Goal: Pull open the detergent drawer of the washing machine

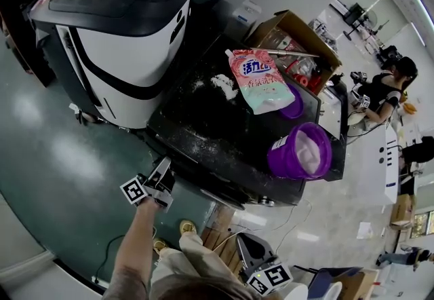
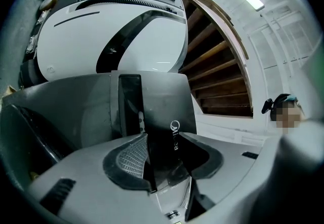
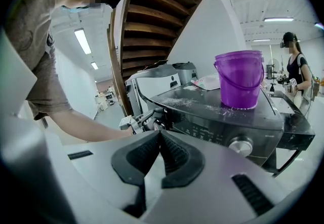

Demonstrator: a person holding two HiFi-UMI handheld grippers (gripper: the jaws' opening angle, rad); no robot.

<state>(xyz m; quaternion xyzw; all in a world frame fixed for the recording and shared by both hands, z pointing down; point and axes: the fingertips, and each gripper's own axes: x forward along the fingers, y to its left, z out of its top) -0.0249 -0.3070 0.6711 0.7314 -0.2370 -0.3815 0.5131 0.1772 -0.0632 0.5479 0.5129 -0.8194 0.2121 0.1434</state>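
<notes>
The dark glossy detergent drawer (image 2: 169,109), with a pale logo on its front, sits at the front left corner of the black top-panelled washing machine (image 1: 203,132). The left gripper (image 2: 164,167) has its jaws on either side of the drawer front, and the ribbed pads appear to pinch it. The grasp seems made, but the pull looks still to come: no view shows the drawer standing clearly out of the washing machine's face. The right gripper (image 3: 159,139) hangs in front of the washing machine, well clear of it, with its jaws together on nothing.

On top of the washing machine lie a pink detergent pouch (image 1: 261,80), a patch of spilled white powder (image 1: 224,85) and a translucent purple plastic bucket (image 1: 302,151). None of them is near the drawer. Behind the washing machine stands an open brown cardboard box (image 1: 298,27), and to its left a white and black appliance (image 1: 115,34). Nothing visible blocks the way out toward the person holding the grippers.
</notes>
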